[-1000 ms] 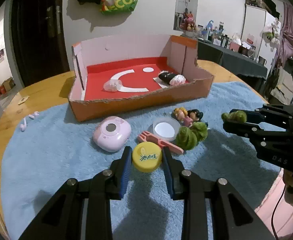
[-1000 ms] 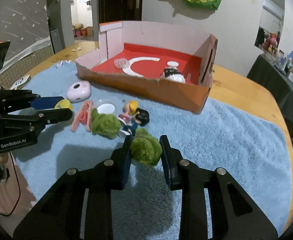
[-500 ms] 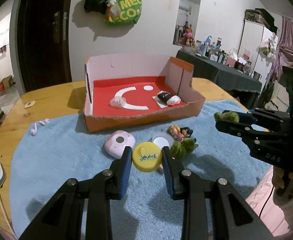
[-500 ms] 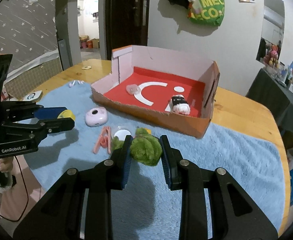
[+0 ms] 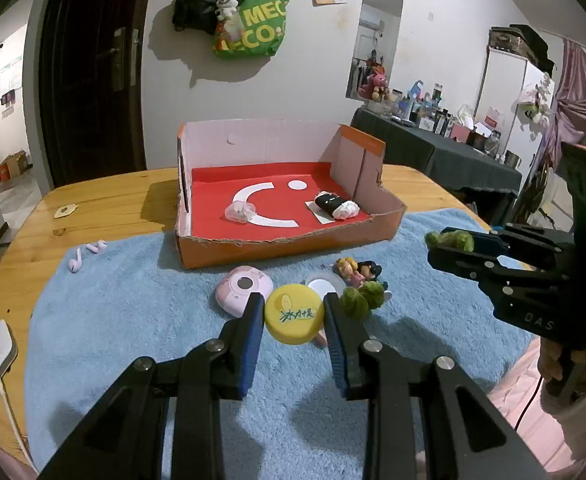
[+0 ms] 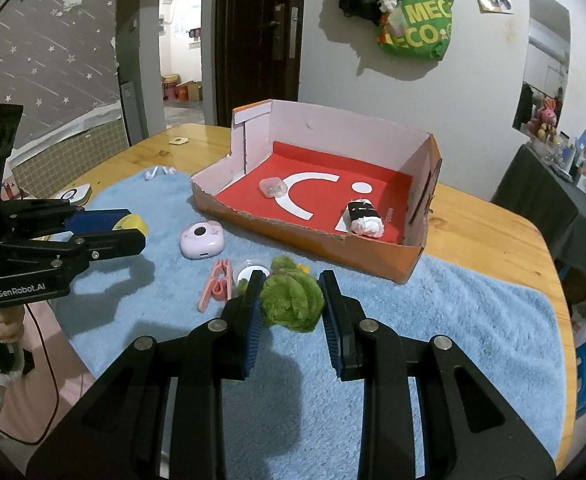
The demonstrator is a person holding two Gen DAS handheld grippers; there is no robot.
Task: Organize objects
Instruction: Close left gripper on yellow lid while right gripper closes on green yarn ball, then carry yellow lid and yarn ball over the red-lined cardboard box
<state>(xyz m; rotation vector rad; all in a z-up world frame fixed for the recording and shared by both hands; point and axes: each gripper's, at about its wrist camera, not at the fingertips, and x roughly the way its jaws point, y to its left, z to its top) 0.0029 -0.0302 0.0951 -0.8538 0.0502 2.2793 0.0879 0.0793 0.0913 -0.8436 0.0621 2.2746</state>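
Meanwhile, both grippers hung loaded above the blue mat's near edge.
The left gripper point(image 5: 294, 316) clenched a yellow cap point(image 5: 294, 313), the right gripper point(image 6: 291, 298) a green pompom point(image 6: 291, 300); either could slip short of the box point(image 5: 289, 242).

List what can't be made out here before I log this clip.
- pink clip: left wrist view, mostly hidden behind the yellow cap in the left hand-held gripper.
- figurines: right wrist view, almost wholly hidden by the green plush in the right hand-held gripper.
- clear case in the box: contents too small to tell.
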